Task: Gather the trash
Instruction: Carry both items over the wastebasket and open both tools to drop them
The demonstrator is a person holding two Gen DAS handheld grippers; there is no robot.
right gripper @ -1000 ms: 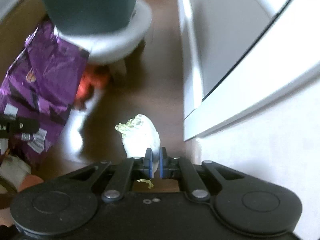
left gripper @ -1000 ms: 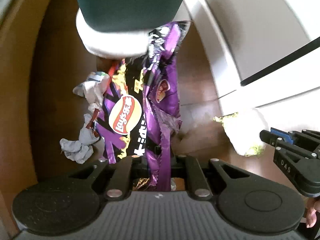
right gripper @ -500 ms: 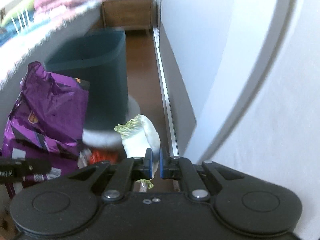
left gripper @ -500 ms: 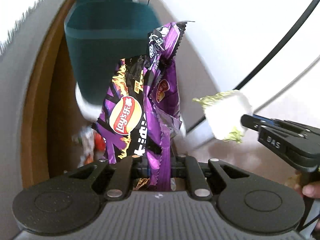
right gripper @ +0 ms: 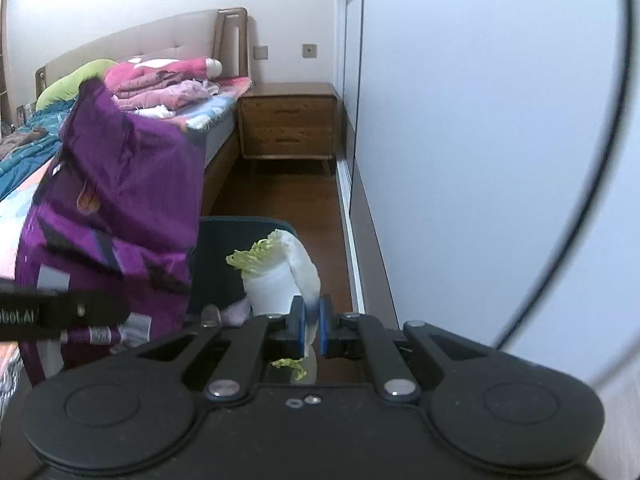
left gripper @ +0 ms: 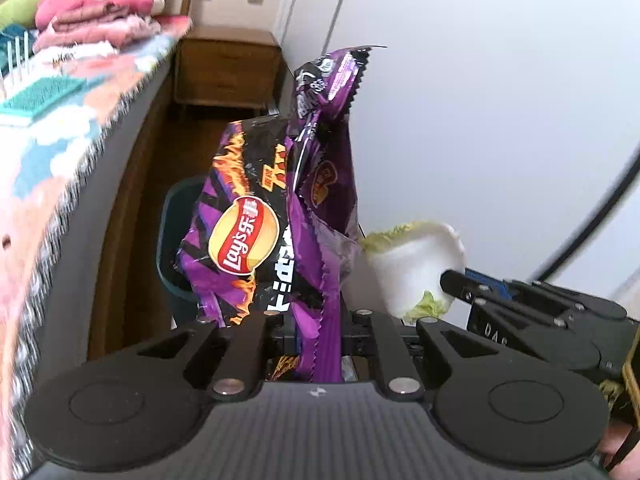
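Observation:
My left gripper (left gripper: 316,328) is shut on a purple Lay's chip bag (left gripper: 276,216) that stands up in front of it. My right gripper (right gripper: 312,324) is shut on a white and green cabbage leaf (right gripper: 280,272). Both are held in the air above a dark teal trash bin (right gripper: 240,240), which is mostly hidden behind the bag in the left wrist view (left gripper: 176,240). The chip bag also shows at the left of the right wrist view (right gripper: 112,208), and the leaf (left gripper: 412,268) and right gripper (left gripper: 452,284) show at the right of the left wrist view.
A bed (right gripper: 132,92) with piled pink clothes runs along the left. A wooden nightstand (right gripper: 288,124) stands at the far end of the wooden floor aisle (right gripper: 288,200). A white wardrobe wall (right gripper: 480,120) runs along the right.
Both grippers have risen and tilted up from the floor, carrying the bag and the leaf. The bin now lies lower in view, and the floor litter is out of sight.

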